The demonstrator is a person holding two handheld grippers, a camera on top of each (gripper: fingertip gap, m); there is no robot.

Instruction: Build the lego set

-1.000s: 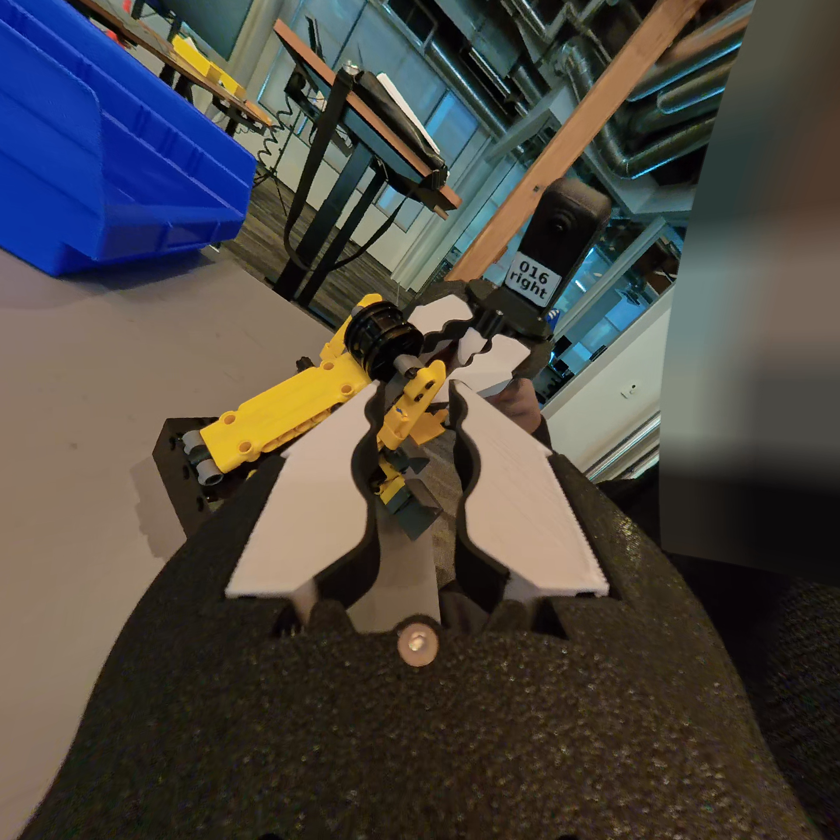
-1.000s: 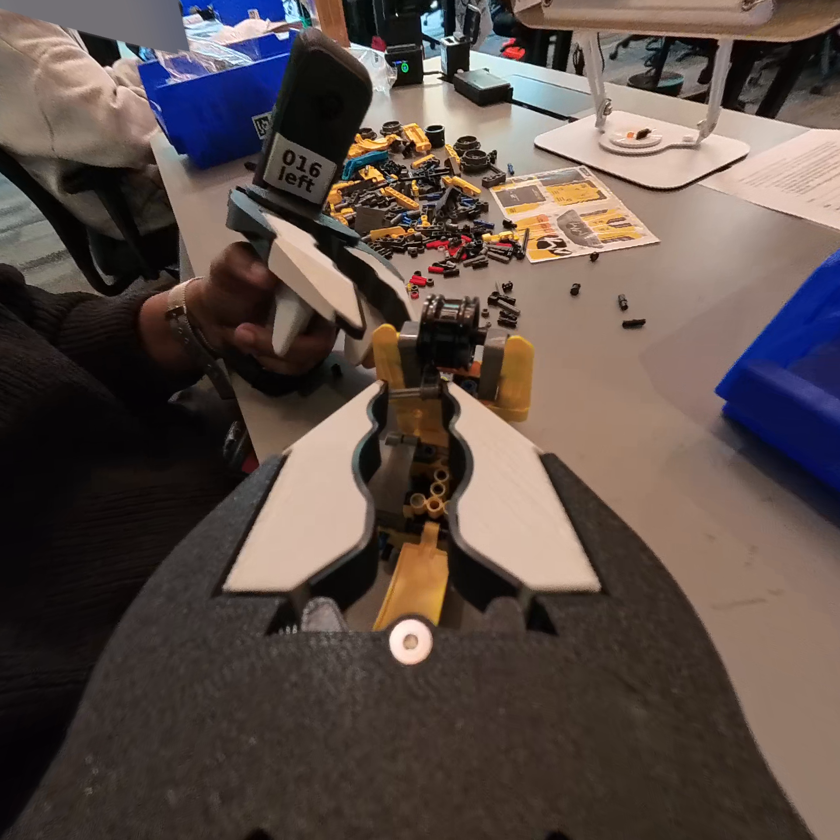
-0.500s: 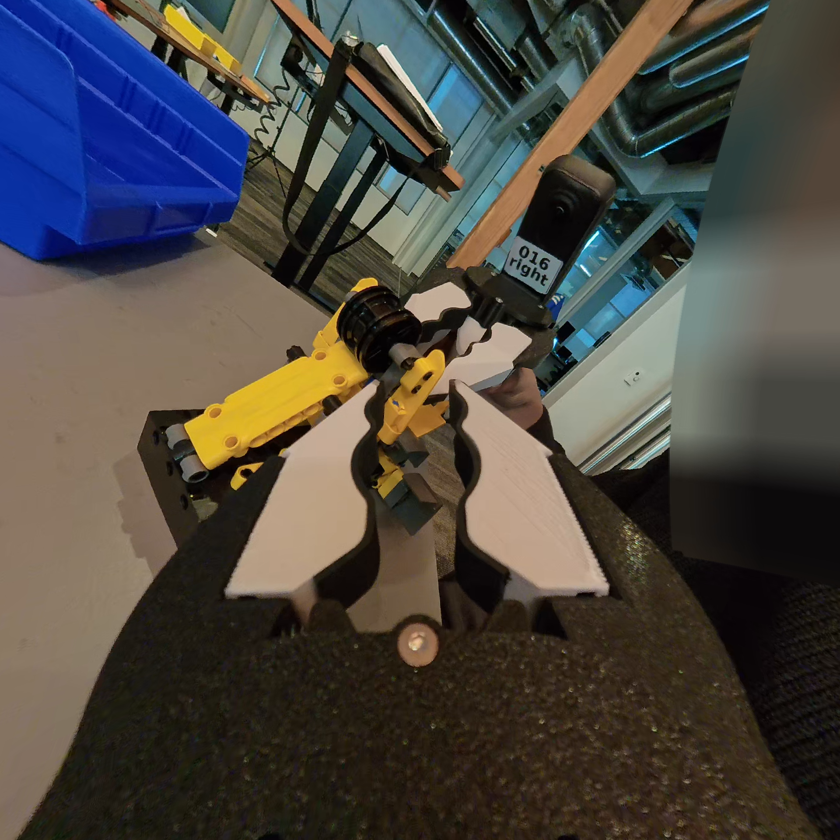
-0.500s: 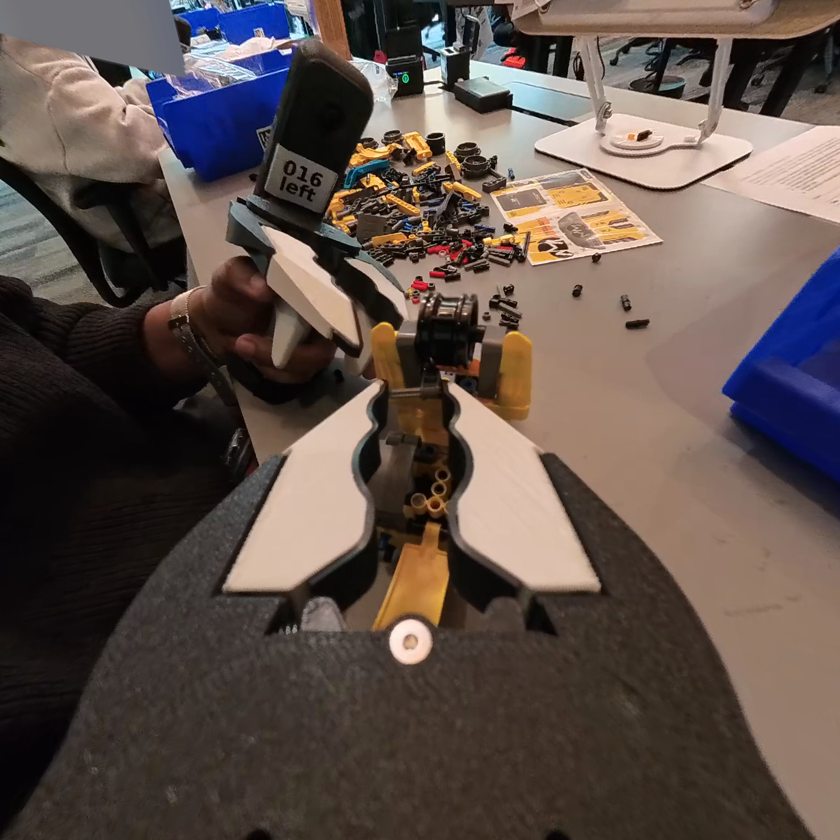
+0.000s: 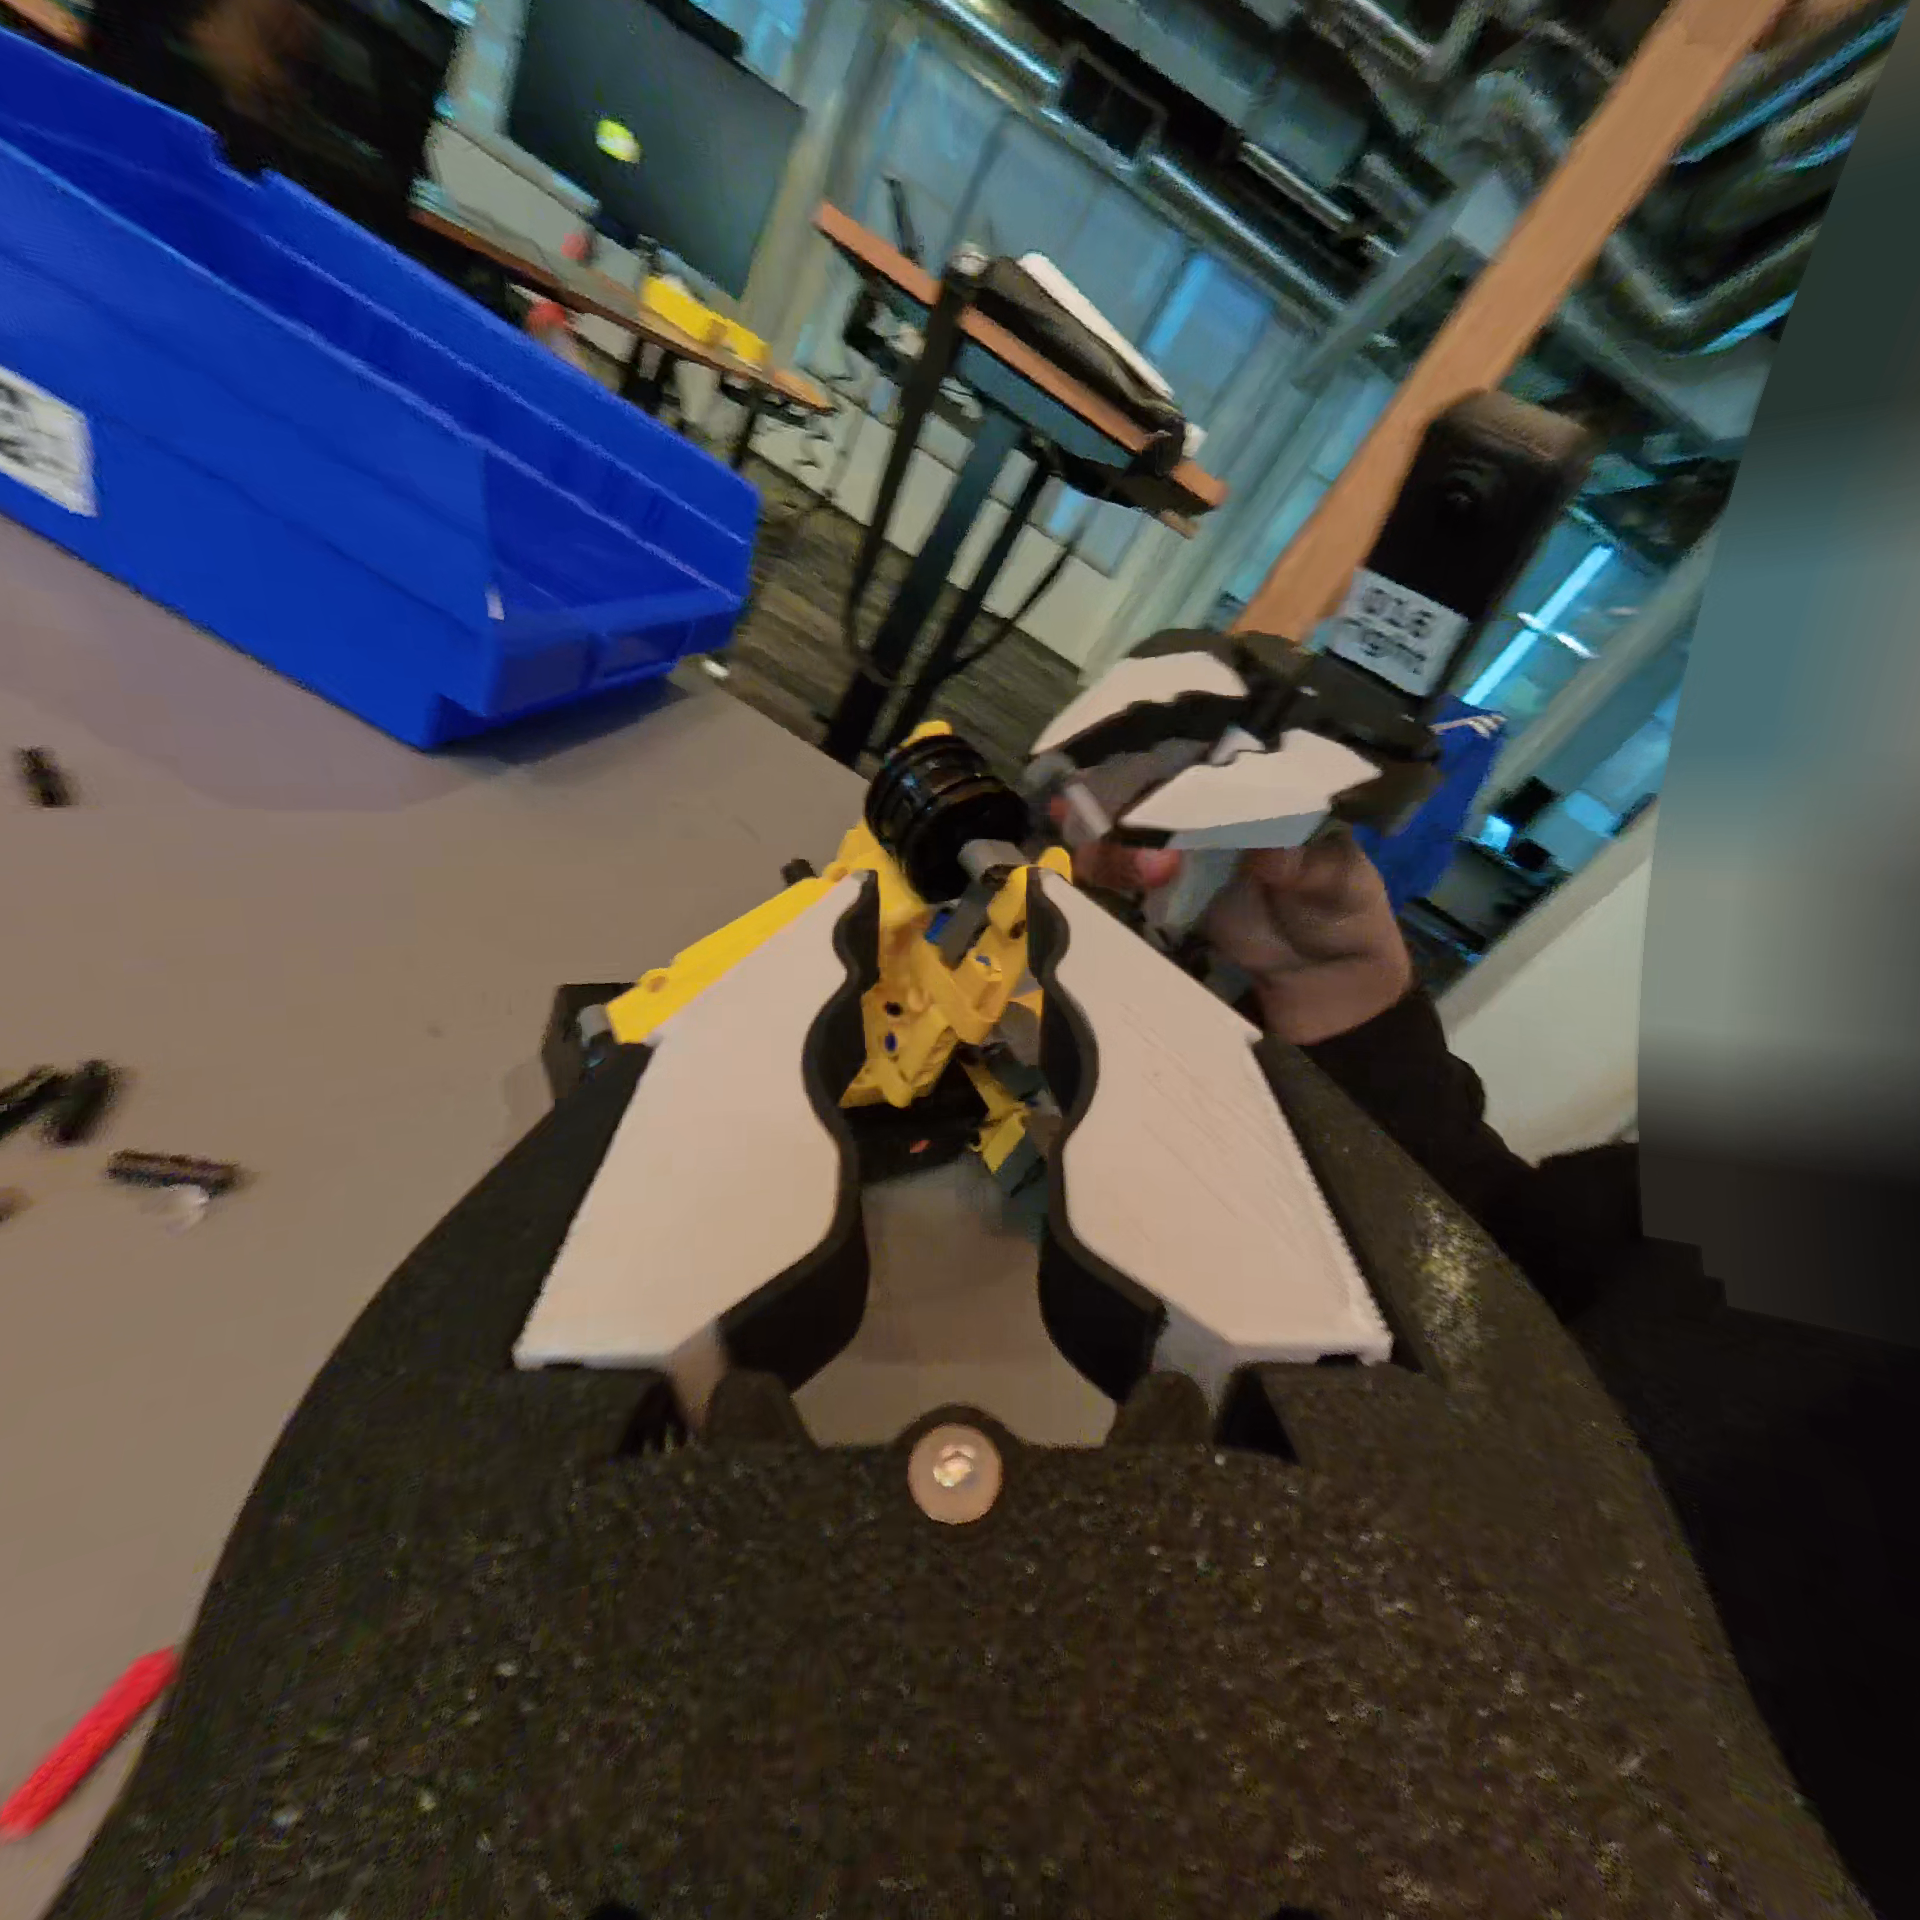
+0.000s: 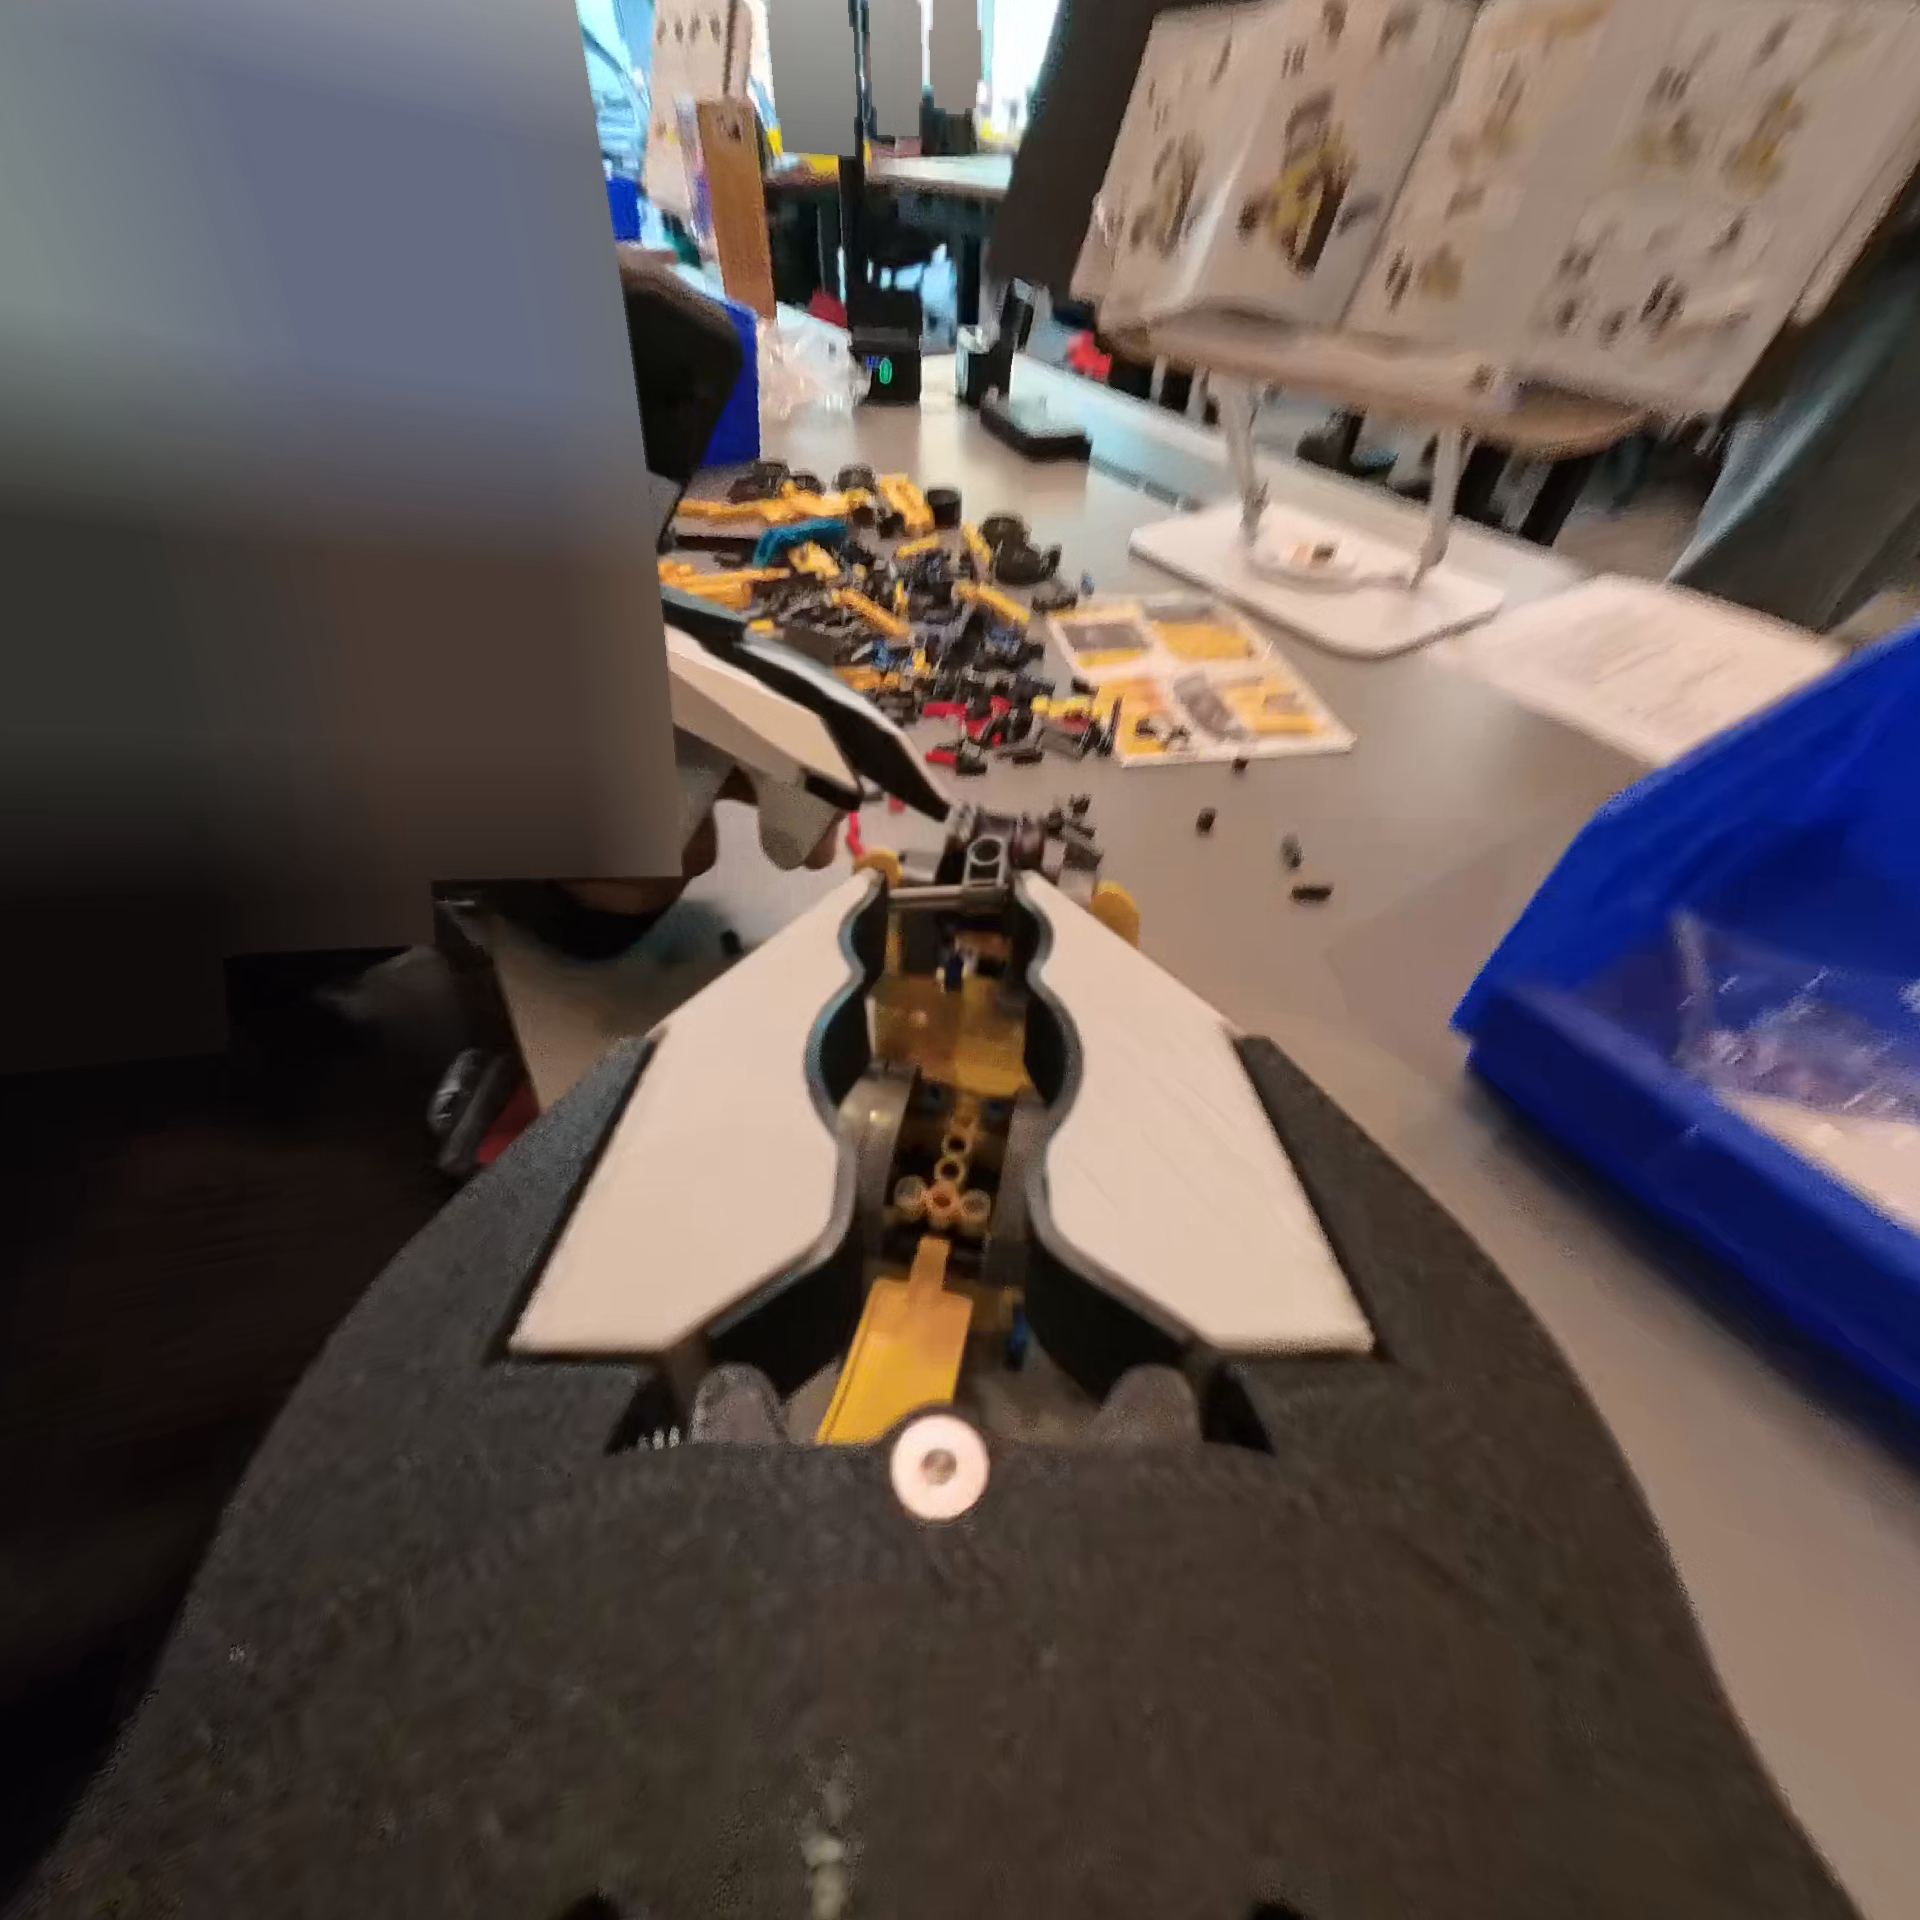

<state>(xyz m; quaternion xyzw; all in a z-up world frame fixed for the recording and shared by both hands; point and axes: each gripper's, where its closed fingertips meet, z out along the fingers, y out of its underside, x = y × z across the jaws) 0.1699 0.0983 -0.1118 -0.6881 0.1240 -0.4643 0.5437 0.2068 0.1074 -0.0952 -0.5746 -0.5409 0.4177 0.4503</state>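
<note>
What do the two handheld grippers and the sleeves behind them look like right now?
Both match: the left gripper and the right gripper each have a speckled black foam-like body, a silver screw at the centre, and two flat white fingers with wavy black inner edges. The right one carries a black camera stick bearing a white label. The person wears a dark sleeve.

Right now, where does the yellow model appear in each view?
Left wrist view: the yellow model sits at centre, between the left gripper fingers.
Right wrist view: it lies at centre, between the right gripper fingers.
Shared landmark: the blue bin.
</note>
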